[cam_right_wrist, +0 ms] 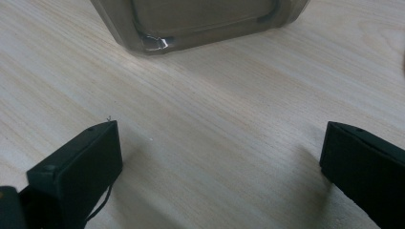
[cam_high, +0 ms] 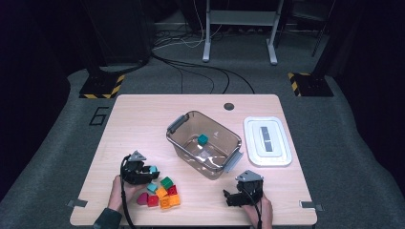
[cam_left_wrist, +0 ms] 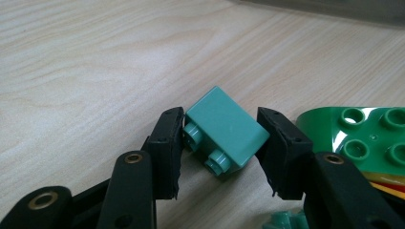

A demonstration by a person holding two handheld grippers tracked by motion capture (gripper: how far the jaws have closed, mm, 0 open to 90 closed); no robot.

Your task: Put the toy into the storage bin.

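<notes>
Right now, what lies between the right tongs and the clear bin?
Only bare wooden table: in the right gripper view, nothing sits between the open right tongs and the clear bin.

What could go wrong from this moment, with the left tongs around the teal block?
1. The teal block sits tilted between the left tongs, studs sideways; with a gap visible at one pad, it might twist or slip when lifted.
2. The green brick lies close beside the right-hand jaw, so moving off may nudge the pile.
3. The container is tall-walled; a low carry could bump its rim.
</notes>
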